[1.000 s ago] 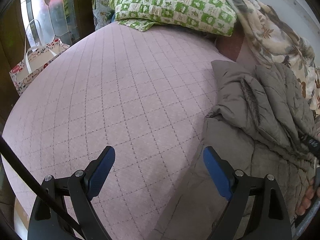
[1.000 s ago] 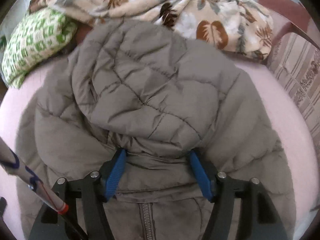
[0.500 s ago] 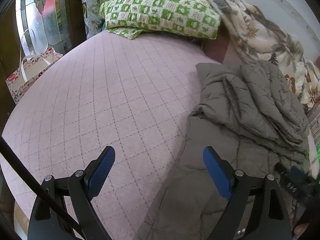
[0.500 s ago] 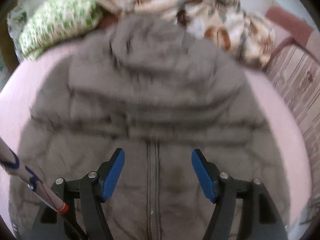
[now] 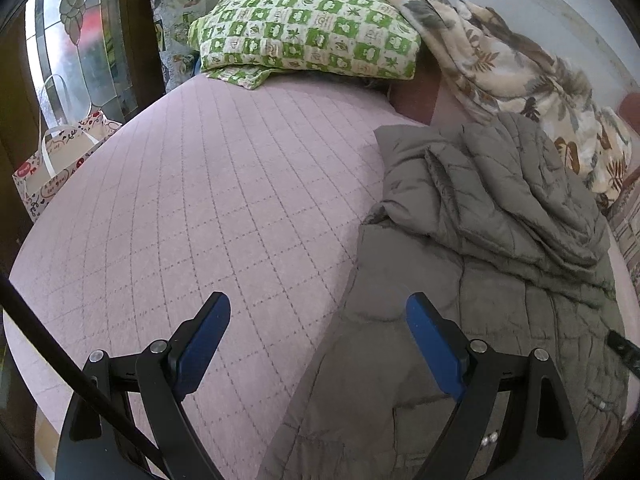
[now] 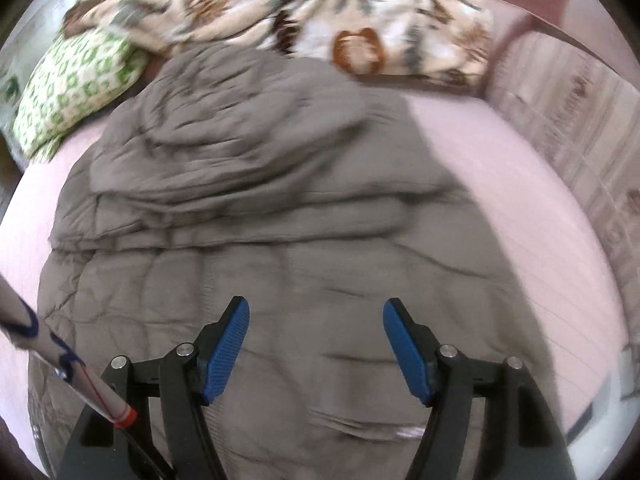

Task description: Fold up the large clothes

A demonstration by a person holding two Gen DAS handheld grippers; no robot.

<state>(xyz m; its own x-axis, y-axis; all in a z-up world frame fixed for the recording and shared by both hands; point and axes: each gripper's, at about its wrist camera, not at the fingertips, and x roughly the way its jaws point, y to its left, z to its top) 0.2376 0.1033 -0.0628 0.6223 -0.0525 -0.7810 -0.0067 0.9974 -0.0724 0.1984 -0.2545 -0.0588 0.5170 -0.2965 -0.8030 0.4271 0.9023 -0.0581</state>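
lying on pink bed (image 5: 208, 184) grey jacket (image 6: 280, 216), green pillow (image 5: 308, 40) and floral blanket (image 6: 320, 12) beyond

In the right wrist view we see the grey puffer jacket (image 6: 256, 208) smeared by motion blur, so its quilting and the seam down its front cannot be traced. Its hem is cut off by the lower edge of both views, behind the gripper frames. Beyond the jacket's hood, the leaf-print blanket (image 6: 320, 12) and the green checked pillow (image 6: 76, 88) are blurred too, and the pillow runs off the left edge. In the left wrist view, the jacket's far sleeve is hidden behind its own folded bulk (image 5: 520, 208). A dark object (image 5: 622, 350) at the jacket's right edge is cropped; we cannot tell what it is.
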